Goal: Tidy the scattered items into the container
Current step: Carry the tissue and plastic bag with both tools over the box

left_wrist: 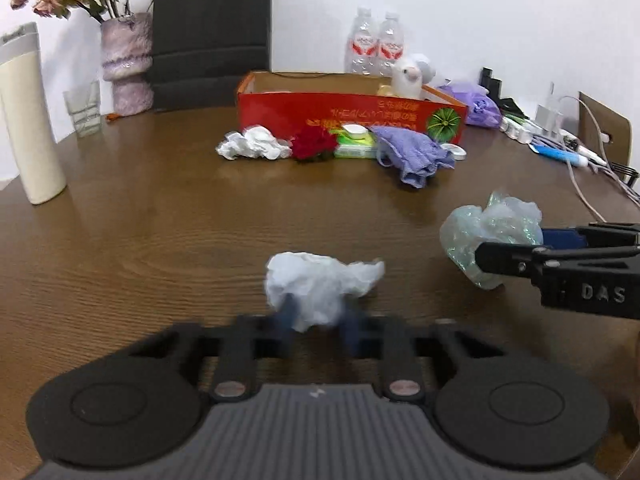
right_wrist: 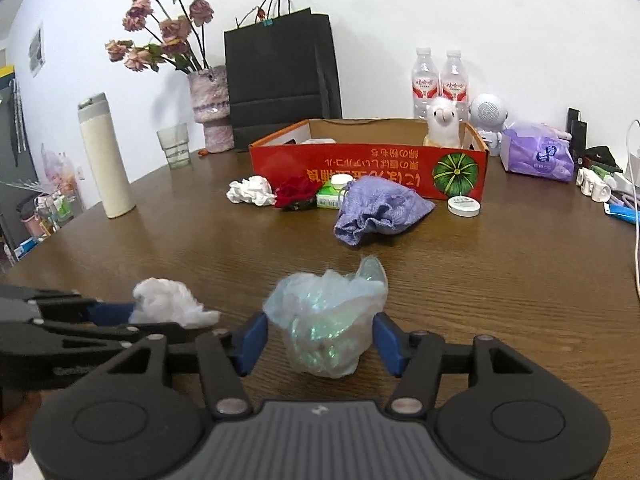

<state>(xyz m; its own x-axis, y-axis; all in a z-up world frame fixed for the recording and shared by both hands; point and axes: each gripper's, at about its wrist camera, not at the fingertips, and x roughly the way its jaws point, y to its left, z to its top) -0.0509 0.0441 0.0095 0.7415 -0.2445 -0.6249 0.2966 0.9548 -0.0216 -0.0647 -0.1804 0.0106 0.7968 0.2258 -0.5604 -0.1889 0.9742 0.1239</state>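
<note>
The red cardboard box stands at the far middle of the table, a white plush toy inside it. My left gripper is shut on a crumpled white tissue; its blue fingers are blurred. My right gripper has its blue pads on both sides of a crumpled clear plastic bag; the pads touch the bag's sides. In front of the box lie another white tissue, a red flower, a green pack, a purple cloth and a small white tin.
A cream thermos, a glass, a flower vase and a black bag stand at the back left. Two water bottles, a purple tissue pack and cables are on the right.
</note>
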